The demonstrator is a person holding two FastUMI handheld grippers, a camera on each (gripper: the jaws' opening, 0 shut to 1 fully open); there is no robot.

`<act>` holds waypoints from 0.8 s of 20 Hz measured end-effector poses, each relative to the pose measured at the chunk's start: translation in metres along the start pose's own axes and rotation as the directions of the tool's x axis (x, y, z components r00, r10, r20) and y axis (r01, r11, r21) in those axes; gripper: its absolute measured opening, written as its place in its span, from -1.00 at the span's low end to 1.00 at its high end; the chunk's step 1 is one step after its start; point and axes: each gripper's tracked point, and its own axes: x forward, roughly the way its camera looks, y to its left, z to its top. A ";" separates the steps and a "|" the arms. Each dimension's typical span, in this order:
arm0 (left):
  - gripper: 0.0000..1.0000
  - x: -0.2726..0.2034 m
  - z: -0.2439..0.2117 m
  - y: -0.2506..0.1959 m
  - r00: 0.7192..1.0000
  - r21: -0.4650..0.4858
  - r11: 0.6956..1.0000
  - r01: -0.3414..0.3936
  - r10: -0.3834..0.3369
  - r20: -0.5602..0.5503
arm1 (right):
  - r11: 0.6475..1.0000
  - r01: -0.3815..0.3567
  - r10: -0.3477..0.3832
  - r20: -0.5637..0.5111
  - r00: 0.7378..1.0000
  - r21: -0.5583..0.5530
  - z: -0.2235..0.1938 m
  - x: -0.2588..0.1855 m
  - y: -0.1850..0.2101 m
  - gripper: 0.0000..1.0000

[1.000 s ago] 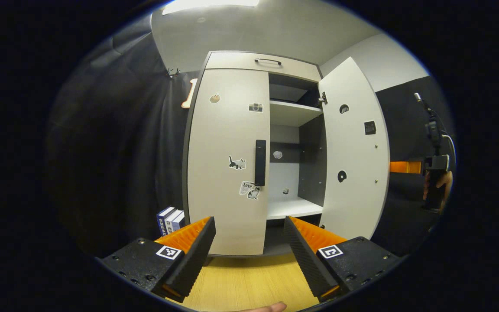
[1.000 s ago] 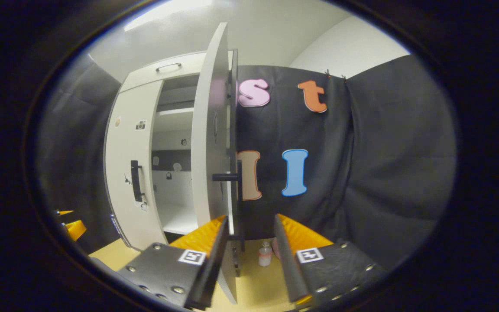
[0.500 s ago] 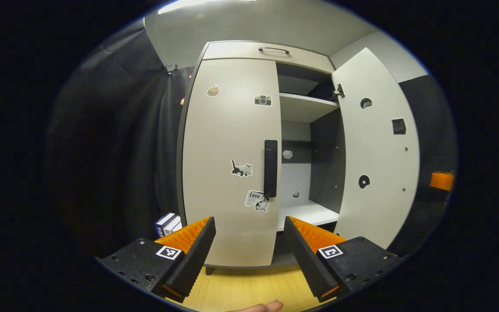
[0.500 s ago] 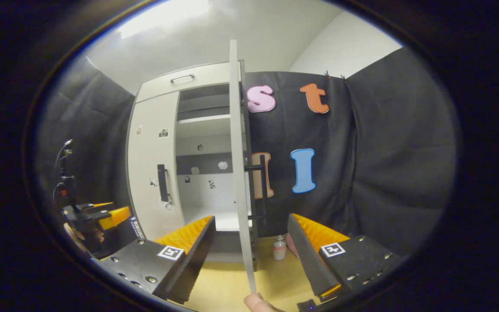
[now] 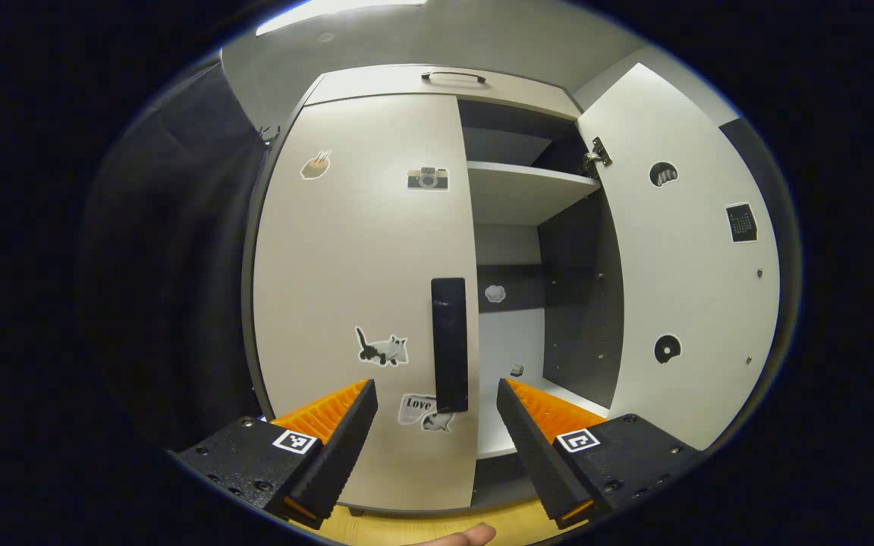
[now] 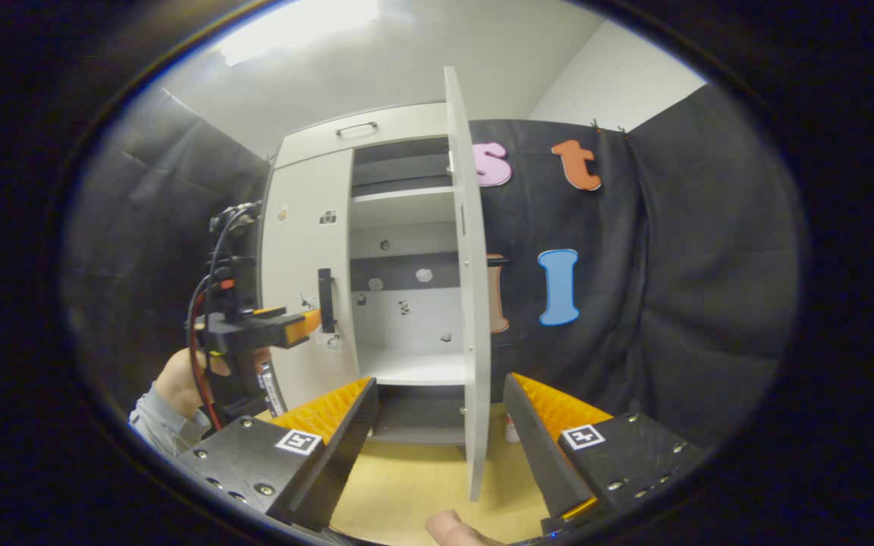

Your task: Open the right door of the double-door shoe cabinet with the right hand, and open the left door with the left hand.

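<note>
The pale shoe cabinet's left door (image 5: 361, 303) is closed, with stickers and a black vertical handle (image 5: 450, 343). My left gripper (image 5: 437, 425) is open just short of that handle, its fingers either side of the handle's lower end without touching. The right door (image 5: 691, 288) stands swung wide open, seen edge-on as the right door (image 6: 470, 303) in the right gripper view. My right gripper (image 6: 441, 432) is open and pulled back from that door, holding nothing. In the right gripper view the left gripper (image 6: 285, 326) and a hand (image 6: 179, 379) sit near the left door's handle (image 6: 325, 299).
Inside the cabinet are a white upper shelf (image 5: 520, 189), a lower shelf (image 6: 414, 368) and a dark side panel. A drawer with a handle (image 5: 452, 76) tops the cabinet. Wooden floor (image 6: 407, 485) lies below. A small bottle (image 6: 510, 428) stands behind the open door. Black cloth walls both sides.
My left gripper has moved in close to the left door's handle. My right gripper has drawn back from the right door, which has swung farther open.
</note>
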 end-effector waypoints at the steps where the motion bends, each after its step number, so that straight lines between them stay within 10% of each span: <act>1: 0.97 0.007 0.001 -0.004 1.000 0.000 1.000 0.001 -0.001 -0.006 | 1.000 -0.001 0.001 0.004 1.000 0.003 0.001 -0.002 -0.002 0.98; 11: 0.92 0.075 0.016 -0.001 1.000 0.046 0.999 -0.018 0.019 -0.017 | 0.999 -0.041 0.040 0.051 0.998 0.005 0.014 -0.036 -0.005 0.98; 16: 0.34 0.086 0.019 0.007 0.999 0.097 0.994 -0.045 0.047 -0.015 | 0.999 -0.038 0.038 0.085 0.996 -0.001 0.019 -0.054 -0.006 0.98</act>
